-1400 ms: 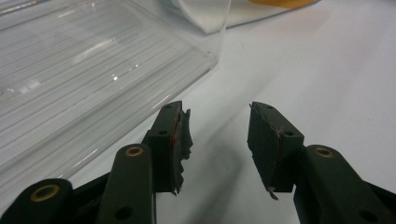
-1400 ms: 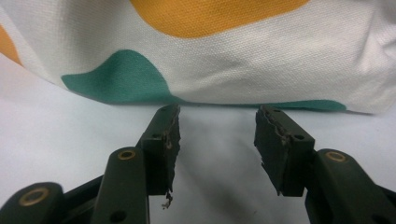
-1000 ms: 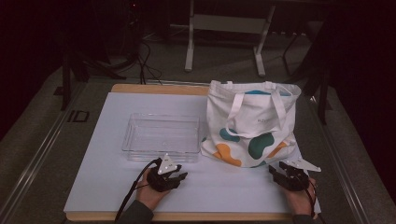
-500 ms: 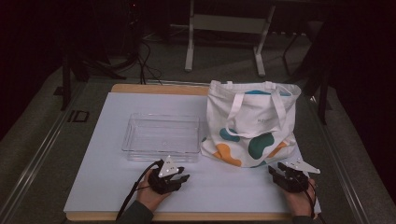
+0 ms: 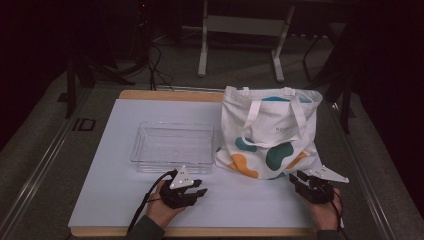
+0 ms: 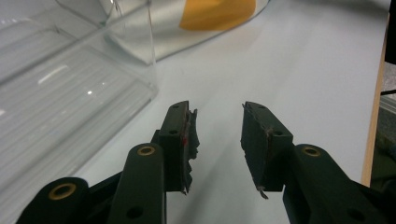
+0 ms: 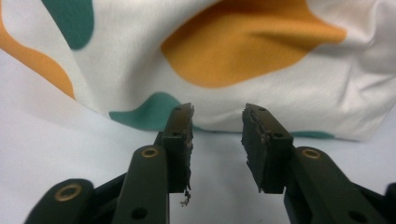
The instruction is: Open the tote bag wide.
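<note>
My right claw (image 7: 217, 140) faces the tote bag (image 7: 243, 56), jaws apart, having just been closing on nothing. My left claw (image 6: 217, 140) gapes empty beside the clear tray (image 6: 65, 93) on the bench (image 6: 289, 60).

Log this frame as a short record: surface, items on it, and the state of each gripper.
surface: white table with a wooden edge
tote bag: white, orange and teal blotches, at the right
tray: clear plastic, empty, left of the bag
left gripper: near the tray's corner, open, nothing between its fingers
right gripper: facing the bag's lower edge, jaws just closing, gap empty
contact: neither touches the bag
</note>
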`<action>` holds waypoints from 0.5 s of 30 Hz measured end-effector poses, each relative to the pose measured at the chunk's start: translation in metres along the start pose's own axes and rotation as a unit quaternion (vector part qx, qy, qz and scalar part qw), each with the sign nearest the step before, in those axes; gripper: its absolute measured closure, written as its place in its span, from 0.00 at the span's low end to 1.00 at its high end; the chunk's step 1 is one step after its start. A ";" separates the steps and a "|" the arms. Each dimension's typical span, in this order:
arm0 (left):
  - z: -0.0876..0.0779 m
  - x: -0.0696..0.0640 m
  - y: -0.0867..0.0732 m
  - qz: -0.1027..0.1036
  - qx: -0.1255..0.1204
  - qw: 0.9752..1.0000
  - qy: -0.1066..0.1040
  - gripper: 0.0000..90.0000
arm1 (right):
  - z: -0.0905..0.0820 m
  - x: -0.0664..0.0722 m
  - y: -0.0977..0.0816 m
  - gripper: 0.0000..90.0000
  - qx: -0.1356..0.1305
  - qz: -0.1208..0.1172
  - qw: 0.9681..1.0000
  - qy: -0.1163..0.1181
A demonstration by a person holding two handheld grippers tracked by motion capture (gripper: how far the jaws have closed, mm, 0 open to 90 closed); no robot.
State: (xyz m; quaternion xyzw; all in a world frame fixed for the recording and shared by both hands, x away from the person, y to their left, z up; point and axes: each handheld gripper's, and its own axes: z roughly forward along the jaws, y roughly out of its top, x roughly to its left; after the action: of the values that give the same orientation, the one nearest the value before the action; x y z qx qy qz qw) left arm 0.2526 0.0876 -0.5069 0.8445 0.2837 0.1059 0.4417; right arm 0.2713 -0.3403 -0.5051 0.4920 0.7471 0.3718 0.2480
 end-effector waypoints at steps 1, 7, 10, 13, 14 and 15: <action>-0.001 0.001 0.003 0.000 -0.001 1.000 0.000 0.69 | -0.001 0.000 0.002 0.71 0.001 -0.001 1.000 -0.001; -0.011 0.005 0.021 0.013 -0.008 1.000 0.004 0.67 | -0.010 -0.006 0.017 0.75 -0.010 -0.004 1.000 -0.001; -0.013 0.006 0.027 0.016 -0.008 1.000 0.005 0.67 | -0.013 -0.009 0.022 0.75 -0.015 -0.002 1.000 -0.001; -0.015 0.009 0.035 0.020 -0.009 1.000 0.008 0.67 | -0.015 -0.011 0.026 0.74 -0.020 0.002 1.000 0.000; -0.016 0.010 0.037 0.021 -0.010 1.000 0.009 0.67 | -0.016 -0.012 0.028 0.74 -0.021 0.003 1.000 0.000; -0.016 0.012 0.039 0.022 -0.011 1.000 0.009 0.67 | -0.017 -0.015 0.032 0.73 -0.021 0.002 1.000 -0.001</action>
State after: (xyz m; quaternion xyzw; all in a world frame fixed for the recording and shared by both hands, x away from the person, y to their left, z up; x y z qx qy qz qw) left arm 0.2703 0.0877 -0.4665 0.8446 0.2675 0.1266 0.4461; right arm 0.2820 -0.3515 -0.4690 0.4882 0.7381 0.3874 0.2584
